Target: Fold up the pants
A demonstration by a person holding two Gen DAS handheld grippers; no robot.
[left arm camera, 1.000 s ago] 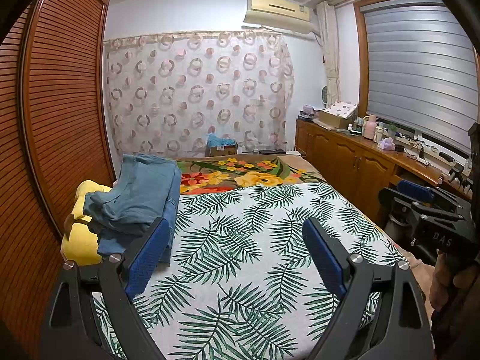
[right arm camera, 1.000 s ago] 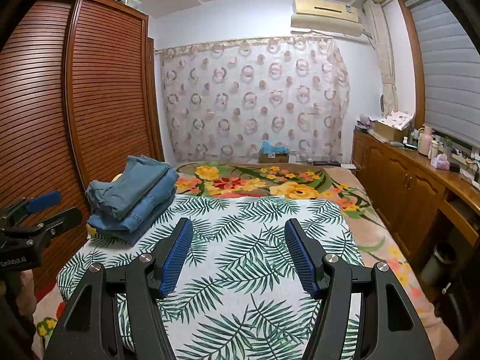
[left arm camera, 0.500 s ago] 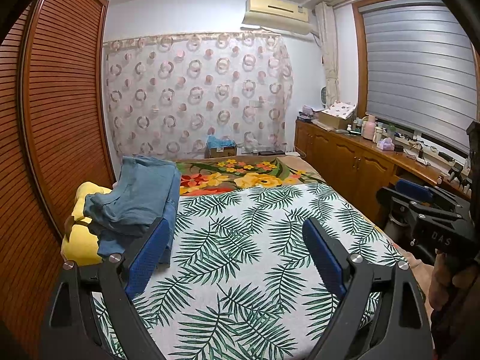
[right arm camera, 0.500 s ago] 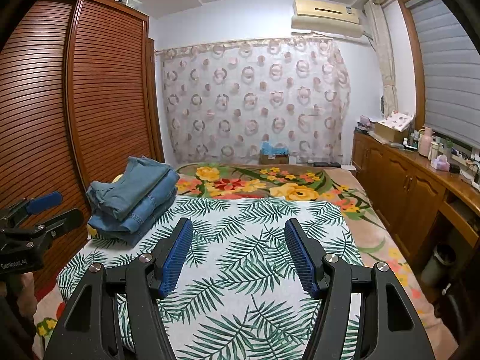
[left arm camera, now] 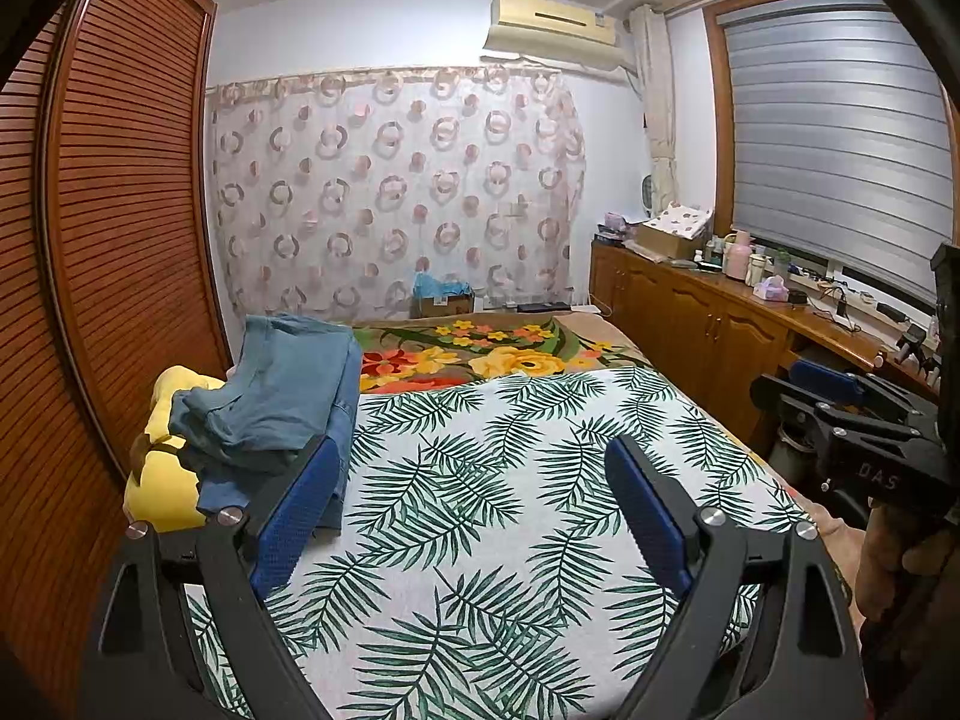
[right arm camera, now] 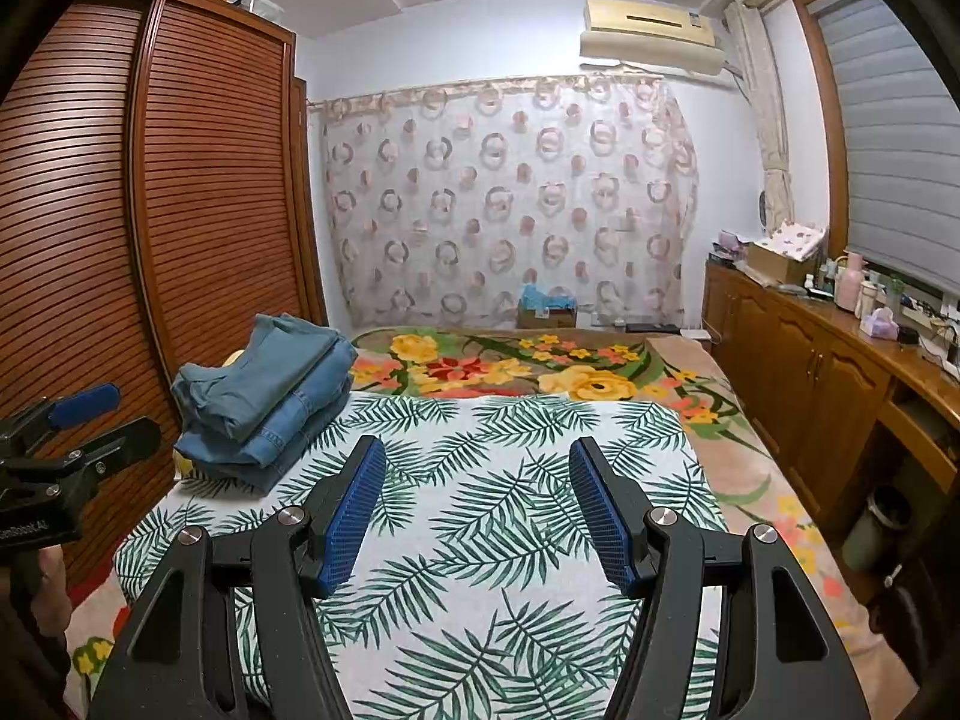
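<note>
— Where is the stack of pants (right arm camera: 264,390)?
— On the bed (right arm camera: 510,480), at its left edge, on the leaf-print sheet (right arm camera: 480,516), just before the wardrobe (right arm camera: 150,210).
— What lies behind the sheet?
— The flowered blanket (right arm camera: 510,366), then a cardboard box (right arm camera: 546,315) before the curtain (right arm camera: 510,198).
— And to the right?
— A row of cabinets (right arm camera: 810,372) under the window blind (right arm camera: 888,120), bottles on top.
— The claws?
— The left claw (left arm camera: 468,480) and the right claw (right arm camera: 477,480) hang over the sheet's near end, side by side.

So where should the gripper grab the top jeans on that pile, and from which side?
Probably the top pair of jeans at its rumpled near end, which overhangs the stack. Come in from the open leaf-print cloth side, since the wooden wardrobe stands close behind the stack. The right gripper is open and empty, and that edge looks thick enough to pinch.
</note>
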